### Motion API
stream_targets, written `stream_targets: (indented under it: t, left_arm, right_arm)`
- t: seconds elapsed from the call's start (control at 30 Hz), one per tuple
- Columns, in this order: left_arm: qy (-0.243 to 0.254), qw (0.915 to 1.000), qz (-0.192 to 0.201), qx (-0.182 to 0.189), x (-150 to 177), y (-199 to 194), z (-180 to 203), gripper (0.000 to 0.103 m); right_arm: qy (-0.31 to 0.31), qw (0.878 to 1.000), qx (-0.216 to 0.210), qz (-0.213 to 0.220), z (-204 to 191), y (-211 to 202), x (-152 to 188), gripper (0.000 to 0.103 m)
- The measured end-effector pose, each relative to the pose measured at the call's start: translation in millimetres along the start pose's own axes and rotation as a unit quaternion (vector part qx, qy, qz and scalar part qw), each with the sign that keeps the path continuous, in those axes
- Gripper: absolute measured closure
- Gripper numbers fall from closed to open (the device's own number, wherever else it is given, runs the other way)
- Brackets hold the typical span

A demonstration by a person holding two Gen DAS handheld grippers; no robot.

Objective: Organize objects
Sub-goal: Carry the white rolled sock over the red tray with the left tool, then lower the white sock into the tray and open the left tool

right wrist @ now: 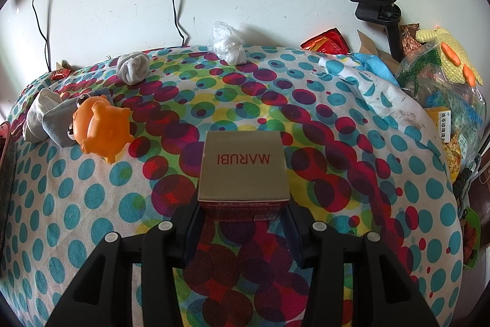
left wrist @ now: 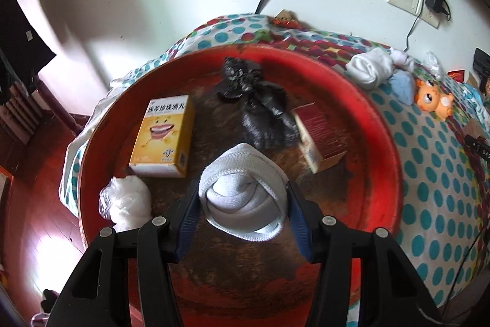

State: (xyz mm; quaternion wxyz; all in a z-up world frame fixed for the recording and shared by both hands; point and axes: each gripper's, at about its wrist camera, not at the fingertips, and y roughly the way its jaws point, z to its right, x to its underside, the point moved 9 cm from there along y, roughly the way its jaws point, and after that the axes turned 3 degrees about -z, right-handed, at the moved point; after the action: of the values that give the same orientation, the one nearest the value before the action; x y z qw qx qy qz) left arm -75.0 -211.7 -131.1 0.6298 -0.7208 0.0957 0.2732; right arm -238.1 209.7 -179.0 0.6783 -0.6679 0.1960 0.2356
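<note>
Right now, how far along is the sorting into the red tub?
Done: the red tub already holds a yellow box, a dark red box, a black bag and a white bundle.
In hand: left gripper carries a rolled white sock over the tub; right gripper clamps the MARUBI box.
Left: orange toy, grey socks, plastic wad on the dotted cloth.

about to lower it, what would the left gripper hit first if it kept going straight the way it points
Probably the dark worn floor of the red tray. The left gripper holds a rolled white sock, which would likely touch down first. Depth is unclear.
</note>
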Motion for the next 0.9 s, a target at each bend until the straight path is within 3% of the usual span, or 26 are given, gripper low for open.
stream_targets:
  t: [0.33,0.9]
  left_arm:
    - [-0.027,0.9993,-0.018,-0.02,22,15,-39,0.052]
    - [-0.04,0.998,-0.006,-0.049,5,27,-78,0.051]
  right_arm:
    - [0.0,1.0,0.0,0.0,0,0,0,0.056]
    - [0.0,1.0,0.001,0.0,0,0,0,0.056]
